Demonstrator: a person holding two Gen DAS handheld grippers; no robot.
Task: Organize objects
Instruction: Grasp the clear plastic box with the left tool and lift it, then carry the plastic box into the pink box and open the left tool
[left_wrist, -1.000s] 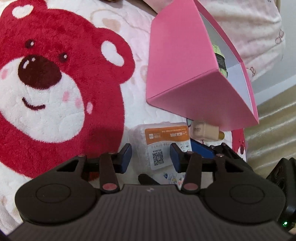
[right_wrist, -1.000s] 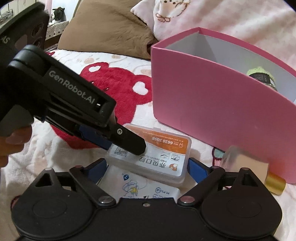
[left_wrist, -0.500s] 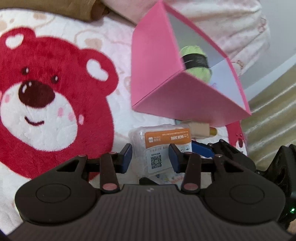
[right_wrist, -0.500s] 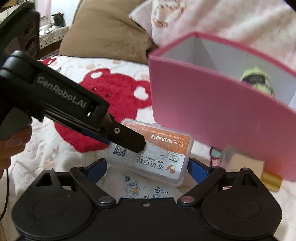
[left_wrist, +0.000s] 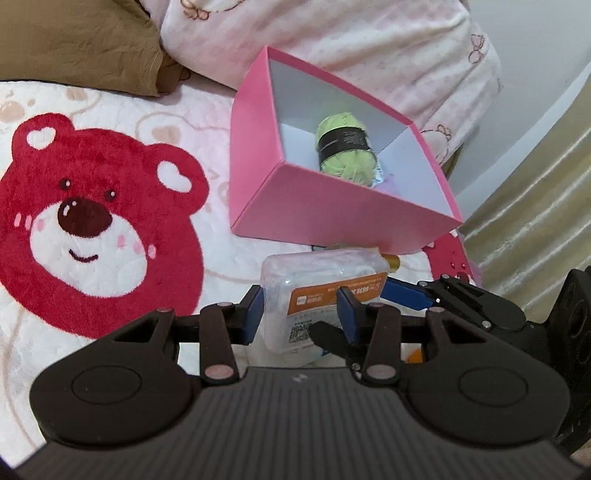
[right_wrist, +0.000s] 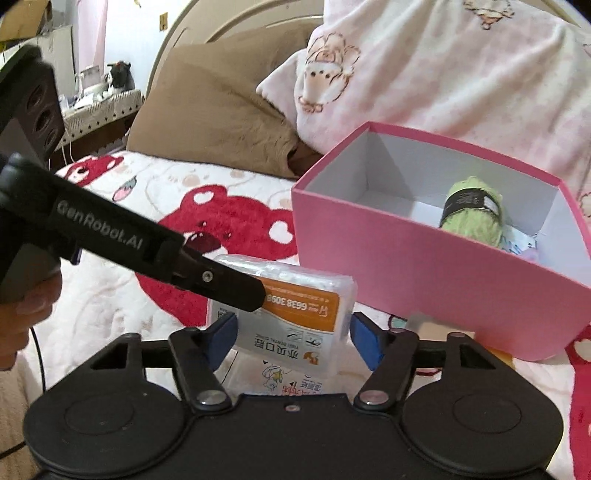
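So the main thing here is a clear plastic case (left_wrist: 325, 291) with rounded corners and an orange-and-white label, a QR code and some printed numbers on it. Through the plastic it looks packed with little white bits, too small to make out. It sits tilted, up off the bed, just in front of the pink box (left_wrist: 332, 206).

The left tool (left_wrist: 301, 308) is pinching the case, blue pads pressed on either side of it. In the right wrist view you can see one of its black fingers (right_wrist: 221, 284) lying across the top of the label. The right tool (right_wrist: 293, 338) is spread wide, its blue pads standing clear of the case on both sides, and the case (right_wrist: 291, 310) sits between them without touching.

The pink box is open on top with a pale grey inside, and there's a ball of light green yarn (left_wrist: 345, 147) with a black band in it, plus something shiny tucked beside it.

Under the case there's a flat printed packet (right_wrist: 284, 380) with cartoon drawings. Everything sits on a fluffy blanket with a big red bear face (left_wrist: 88, 229).
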